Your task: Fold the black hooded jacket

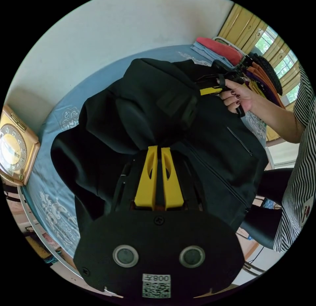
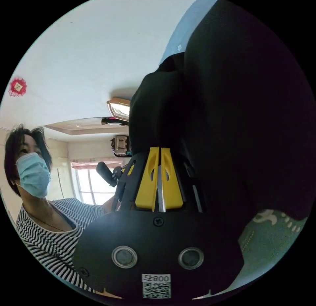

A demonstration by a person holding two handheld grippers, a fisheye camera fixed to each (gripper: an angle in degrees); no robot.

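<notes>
I count one black hooded zip jacket [image 1: 158, 121], two yellow-jawed black grippers [image 1: 159, 149] [image 2: 159, 149], one gold-framed square wall clock [image 1: 14, 148], one blue patterned bedsheet [image 1: 62, 200].

Clock [image 1: 13, 144] numerals too blurred; no other legible text.
</notes>
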